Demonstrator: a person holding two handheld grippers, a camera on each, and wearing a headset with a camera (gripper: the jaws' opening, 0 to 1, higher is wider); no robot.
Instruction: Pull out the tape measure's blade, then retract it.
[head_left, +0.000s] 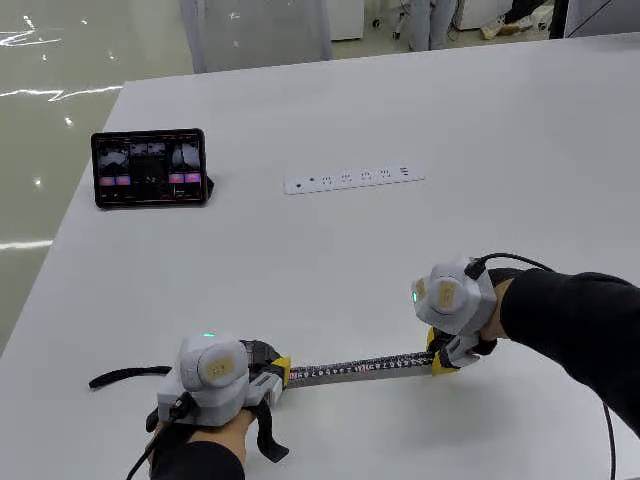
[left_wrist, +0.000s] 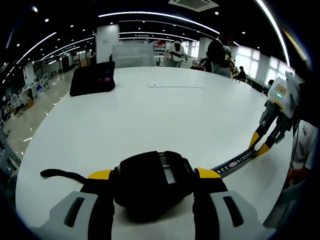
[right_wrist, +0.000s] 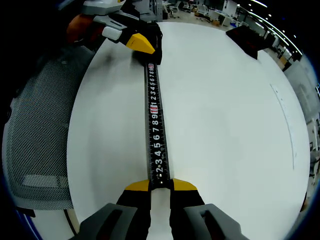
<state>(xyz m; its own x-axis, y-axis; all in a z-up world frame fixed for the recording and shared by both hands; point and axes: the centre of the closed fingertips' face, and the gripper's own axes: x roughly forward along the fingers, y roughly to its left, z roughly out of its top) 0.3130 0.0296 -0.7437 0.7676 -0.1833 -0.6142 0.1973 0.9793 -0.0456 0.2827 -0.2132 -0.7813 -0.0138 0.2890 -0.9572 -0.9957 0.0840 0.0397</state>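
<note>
We see the tape measure (left_wrist: 152, 182) at the near edge of the white desk (head_left: 400, 110). Its black case sits between the yellow-tipped jaws of the left gripper (head_left: 272, 375), which are closed against its two sides and grip it firmly. The blade (right_wrist: 155, 125) is drawn out of the case and stretches straight across the desk to the right, its numbered face up. We cannot tell whether it touches the surface along its length. The right gripper (right_wrist: 160, 186) has its jaws pinched almost together on the blade's free end, just below the lowest numbers of the scale. The two grippers are well apart, with the stretch of blade between them. A black strap (head_left: 125, 377) trails from the case along the desk to the left. Farther back, a dark tablet (head_left: 150, 167) stands propped up with its screen lit. A white power strip (head_left: 353, 179) lies flat near the middle of the desk, well apart from the tape measure.
</note>
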